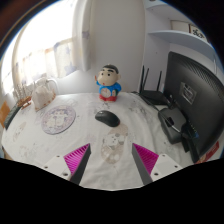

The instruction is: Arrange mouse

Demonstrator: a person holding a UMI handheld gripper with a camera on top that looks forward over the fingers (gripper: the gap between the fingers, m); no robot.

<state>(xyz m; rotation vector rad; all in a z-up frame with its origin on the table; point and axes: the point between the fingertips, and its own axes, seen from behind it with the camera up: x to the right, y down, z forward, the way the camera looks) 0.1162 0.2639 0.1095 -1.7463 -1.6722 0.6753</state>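
Glass jar (43, 93) with pale contents stands far left on the white patterned tablecloth (85, 140), with a round grey patterned plate (59, 122) just right of it. Farther right lie the black oval computer mouse (107, 118), well beyond the fingers, and a cartoon boy figurine (109, 84) behind it, then a dark monitor (196, 95). The gripper (112, 158) holds its jaws spread wide, magenta pads (76, 157) flanking a small clear glass object (111, 147) without touching it.

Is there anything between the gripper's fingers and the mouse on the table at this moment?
Yes. A small clear glass object sits between the open gripper fingers, directly on the line to the black mouse, which lies beyond it. The table between glass and mouse looks bare.
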